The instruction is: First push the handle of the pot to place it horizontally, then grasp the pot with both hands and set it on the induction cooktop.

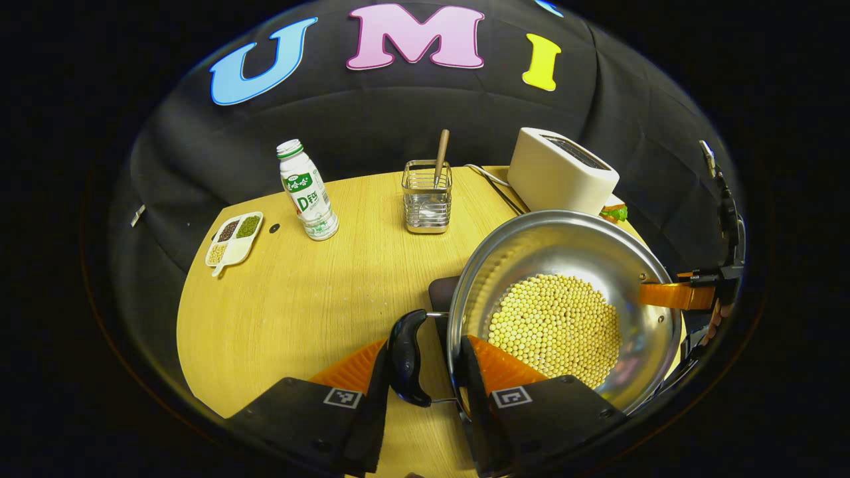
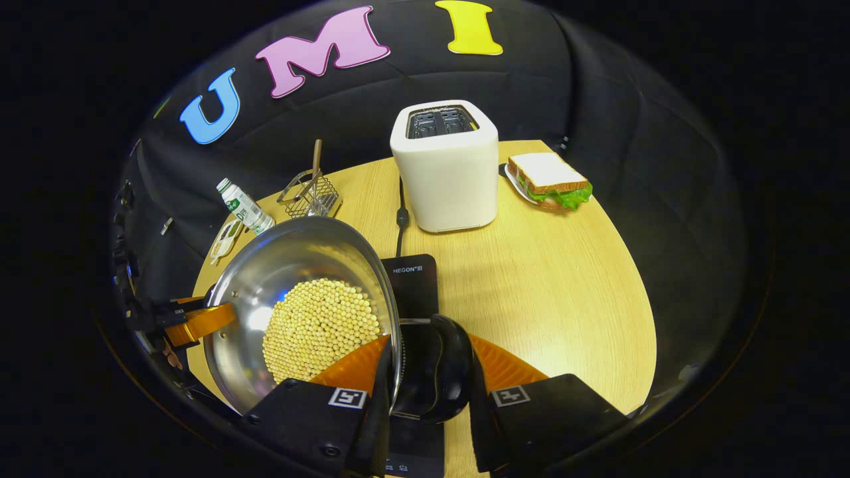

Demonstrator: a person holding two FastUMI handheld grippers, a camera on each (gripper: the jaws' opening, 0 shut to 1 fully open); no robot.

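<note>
Two hand-held grippers, left [image 1: 425,372] and right [image 2: 428,372], each squeeze a pot [image 1: 564,299] handle as we lift it over the cooktop [image 2: 413,285], not yet down.

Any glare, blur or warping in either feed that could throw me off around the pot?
Left gripper view: sharp; the pot's steel wall mirrors the beans, and fisheye bends the table edge. Right gripper view: a bright glare spot on the pot's inner wall beside the beans, the toaster is crisp, and the picture darkens toward its rim.
</note>
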